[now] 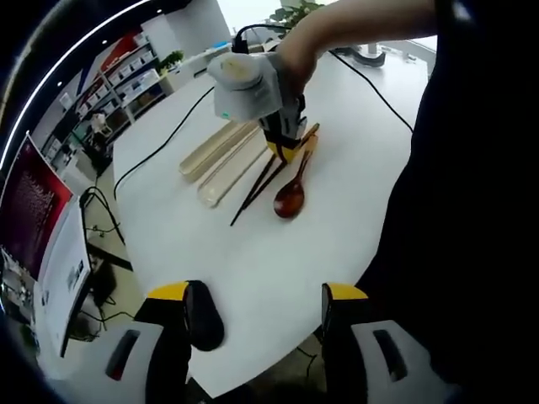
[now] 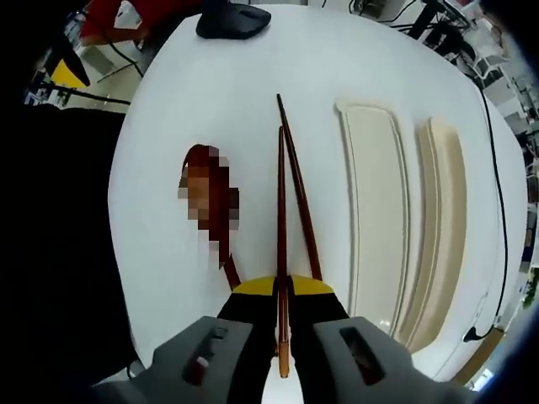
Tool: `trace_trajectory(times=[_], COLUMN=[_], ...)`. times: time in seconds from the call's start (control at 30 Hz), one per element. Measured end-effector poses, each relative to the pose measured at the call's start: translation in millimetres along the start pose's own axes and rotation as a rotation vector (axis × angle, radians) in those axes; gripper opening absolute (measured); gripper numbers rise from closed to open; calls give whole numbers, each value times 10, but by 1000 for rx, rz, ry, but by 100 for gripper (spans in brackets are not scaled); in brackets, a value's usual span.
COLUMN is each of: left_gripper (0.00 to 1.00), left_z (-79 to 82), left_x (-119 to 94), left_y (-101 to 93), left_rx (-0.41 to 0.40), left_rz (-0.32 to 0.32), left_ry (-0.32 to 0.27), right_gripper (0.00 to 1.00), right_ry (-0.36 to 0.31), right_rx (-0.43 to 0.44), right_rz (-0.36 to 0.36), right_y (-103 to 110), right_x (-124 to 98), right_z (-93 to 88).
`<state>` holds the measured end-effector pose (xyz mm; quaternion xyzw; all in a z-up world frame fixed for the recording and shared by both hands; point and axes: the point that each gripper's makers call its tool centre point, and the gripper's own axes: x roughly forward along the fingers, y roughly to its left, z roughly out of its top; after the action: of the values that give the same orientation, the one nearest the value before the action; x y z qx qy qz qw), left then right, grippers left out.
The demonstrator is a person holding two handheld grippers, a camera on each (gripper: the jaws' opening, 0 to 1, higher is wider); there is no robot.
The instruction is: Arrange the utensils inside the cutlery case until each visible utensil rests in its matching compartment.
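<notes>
In the left gripper view, our left gripper [image 1: 257, 316] hangs near the edge of the white tabletop [image 1: 253, 261] with its jaws apart and nothing between them. Further in, the right gripper [image 1: 286, 139] is down over the handle ends of the utensils. The dark chopsticks [image 1: 255, 189] and the reddish-brown wooden spoon [image 1: 290, 195] lie side by side just beside the cutlery case [image 1: 227, 172], a pale, shallow, long tray, with its lid [image 1: 210, 150] lying alongside it.

In the right gripper view, our right gripper [image 2: 282, 305] has its jaws together, clamped on one chopstick [image 2: 281, 219] near its thick end; the second chopstick [image 2: 296, 181] lies crossing close by on the tabletop. The spoon sits to one side, the open case [image 2: 375, 194] to the other. We judge the chopsticks light, stiff and smooth, apt to pivot or slip; a hold near the thick end seems best.
</notes>
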<state>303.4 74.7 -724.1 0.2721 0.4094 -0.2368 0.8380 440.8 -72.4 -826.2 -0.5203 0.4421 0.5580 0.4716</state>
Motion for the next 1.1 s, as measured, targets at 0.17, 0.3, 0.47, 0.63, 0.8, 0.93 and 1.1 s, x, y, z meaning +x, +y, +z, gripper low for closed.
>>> trace_trajectory(times=[0.17, 0.3, 0.47, 0.63, 0.8, 0.93, 1.1], left_gripper=[63, 63, 63, 63, 63, 63, 63], left_z=[4, 68, 42, 68, 31, -35, -70], left_x=[16, 15, 46, 28, 41, 50, 101], left_y=[-13, 36, 17, 69, 20, 0, -51], left_rx=[20, 12, 15, 13, 9, 5, -16], left_rz=[-11, 2, -8, 6, -4, -5, -31], left_ry=[13, -6, 4, 2, 4, 20, 11], right_gripper=[0, 0, 0, 0, 0, 0, 1], right_ry=[-13, -26, -43, -72, -69, -64, -71], right_rx=[9, 19, 25, 45, 29, 17, 49], right_rz=[-7, 4, 8, 15, -2, -13, 22], right_y=[-2, -10, -39, -39, -13, -10, -42], right_x=[4, 3, 23, 21, 12, 6, 13], right_z=[-1, -2, -5, -4, 5, 6, 1])
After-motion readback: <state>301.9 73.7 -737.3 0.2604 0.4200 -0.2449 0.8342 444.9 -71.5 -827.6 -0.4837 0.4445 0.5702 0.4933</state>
